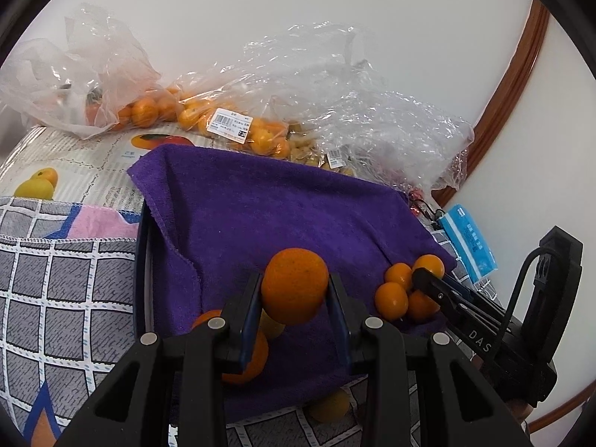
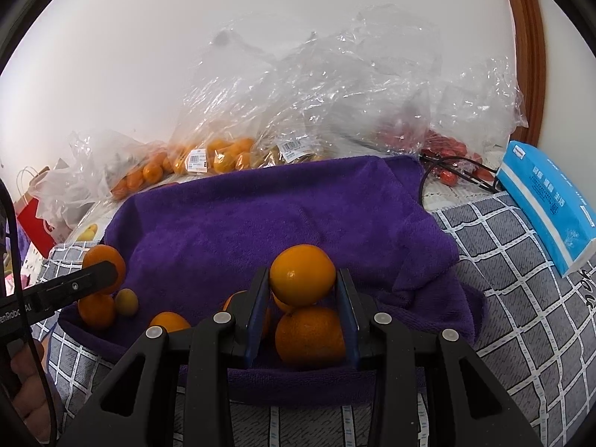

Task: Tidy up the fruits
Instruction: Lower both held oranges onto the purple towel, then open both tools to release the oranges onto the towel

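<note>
My left gripper (image 1: 294,284) is shut on an orange (image 1: 294,298), held just above a purple towel (image 1: 279,205). Under it lie another orange (image 1: 251,359) and a small yellowish fruit (image 1: 272,327). In the right wrist view my right gripper (image 2: 302,273) is shut on an orange (image 2: 302,260), above a bigger orange (image 2: 309,335) on the purple towel (image 2: 260,223). The right gripper (image 1: 422,275) shows at the right of the left wrist view among a small cluster of oranges (image 1: 391,300). The left gripper (image 2: 106,273) shows at the far left with its orange (image 2: 102,259).
The towel drapes over a dark tray rim (image 1: 142,260) on a checked cloth (image 1: 56,279). Clear plastic bags of small oranges (image 1: 231,126) and red fruit (image 2: 447,149) line the wall behind. A blue tissue pack (image 2: 540,205) lies to the right, and a red paper bag (image 2: 33,219) at far left.
</note>
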### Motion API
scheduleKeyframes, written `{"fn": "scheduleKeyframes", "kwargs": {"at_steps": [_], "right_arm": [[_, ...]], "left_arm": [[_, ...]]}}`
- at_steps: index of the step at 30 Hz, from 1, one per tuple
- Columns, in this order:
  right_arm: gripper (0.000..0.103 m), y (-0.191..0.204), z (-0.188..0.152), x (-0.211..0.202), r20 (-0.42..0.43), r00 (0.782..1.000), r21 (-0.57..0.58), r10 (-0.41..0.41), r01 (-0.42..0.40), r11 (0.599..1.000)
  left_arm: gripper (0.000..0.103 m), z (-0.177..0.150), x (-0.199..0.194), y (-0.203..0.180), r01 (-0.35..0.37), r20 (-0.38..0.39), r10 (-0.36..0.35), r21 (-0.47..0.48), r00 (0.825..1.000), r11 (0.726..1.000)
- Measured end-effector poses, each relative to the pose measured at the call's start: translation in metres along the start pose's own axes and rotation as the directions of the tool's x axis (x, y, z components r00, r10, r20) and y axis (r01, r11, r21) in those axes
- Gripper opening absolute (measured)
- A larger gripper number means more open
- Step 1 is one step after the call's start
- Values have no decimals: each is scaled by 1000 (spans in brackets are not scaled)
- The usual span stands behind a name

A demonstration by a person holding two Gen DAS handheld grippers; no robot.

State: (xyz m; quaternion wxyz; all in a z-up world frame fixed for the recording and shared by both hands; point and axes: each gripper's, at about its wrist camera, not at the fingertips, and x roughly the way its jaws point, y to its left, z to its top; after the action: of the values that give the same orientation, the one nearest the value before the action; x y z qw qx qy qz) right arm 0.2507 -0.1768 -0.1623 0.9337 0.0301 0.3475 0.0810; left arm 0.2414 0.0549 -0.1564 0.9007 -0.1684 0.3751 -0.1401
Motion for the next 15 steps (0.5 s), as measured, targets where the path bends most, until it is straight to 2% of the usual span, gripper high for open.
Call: {"fn": "scheduleKeyframes", "kwargs": {"at_steps": [15], "right_arm": [[46, 0, 0, -2, 12, 1000, 6, -19, 19, 1000]], "left_arm": [[32, 0, -1, 3, -3, 8, 3, -19, 1000, 1000]]}}
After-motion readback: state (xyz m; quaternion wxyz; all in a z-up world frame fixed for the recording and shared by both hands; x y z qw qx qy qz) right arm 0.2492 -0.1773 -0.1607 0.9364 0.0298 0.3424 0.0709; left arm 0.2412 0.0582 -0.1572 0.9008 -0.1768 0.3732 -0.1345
